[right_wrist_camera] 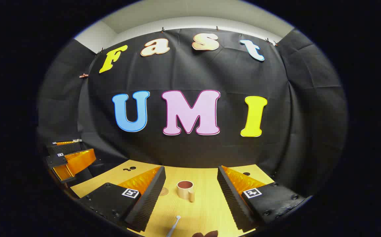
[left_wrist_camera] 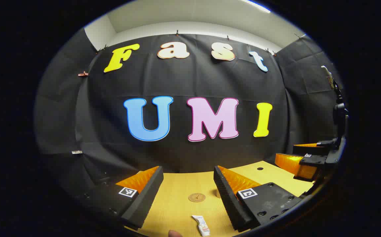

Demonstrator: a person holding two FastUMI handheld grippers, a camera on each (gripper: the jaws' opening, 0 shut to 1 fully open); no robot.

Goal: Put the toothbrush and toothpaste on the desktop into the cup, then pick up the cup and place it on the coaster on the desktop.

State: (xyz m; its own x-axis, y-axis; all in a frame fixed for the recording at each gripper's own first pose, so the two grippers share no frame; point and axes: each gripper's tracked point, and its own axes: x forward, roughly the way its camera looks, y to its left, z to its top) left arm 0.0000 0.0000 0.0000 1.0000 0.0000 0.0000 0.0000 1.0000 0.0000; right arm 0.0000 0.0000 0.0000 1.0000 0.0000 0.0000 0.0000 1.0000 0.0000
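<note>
In the left gripper view, my left gripper (left_wrist_camera: pixel 188 170) hangs open above the wooden desktop (left_wrist_camera: pixel 177 210) with nothing between its fingers. A round brown coaster (left_wrist_camera: pixel 196 197) lies ahead between them. A small white toothpaste tube (left_wrist_camera: pixel 202 225) lies nearer, at the bottom edge. In the right gripper view, my right gripper (right_wrist_camera: pixel 191 169) is open and holds nothing. A beige cup (right_wrist_camera: pixel 185 189) with a reddish inside stands upright ahead of it, handle toward me. The white toothbrush (right_wrist_camera: pixel 174 225) lies on the desktop below the cup. The coaster (right_wrist_camera: pixel 163 191) peeks out just left of the cup.
The right gripper (left_wrist_camera: pixel 304 161) shows at the far right of the left gripper view, and the left gripper (right_wrist_camera: pixel 70 159) at the far left of the right gripper view. The black cloth wall closes the desk's far side. Small dark holes (right_wrist_camera: pixel 129 169) mark the desktop near the back.
</note>
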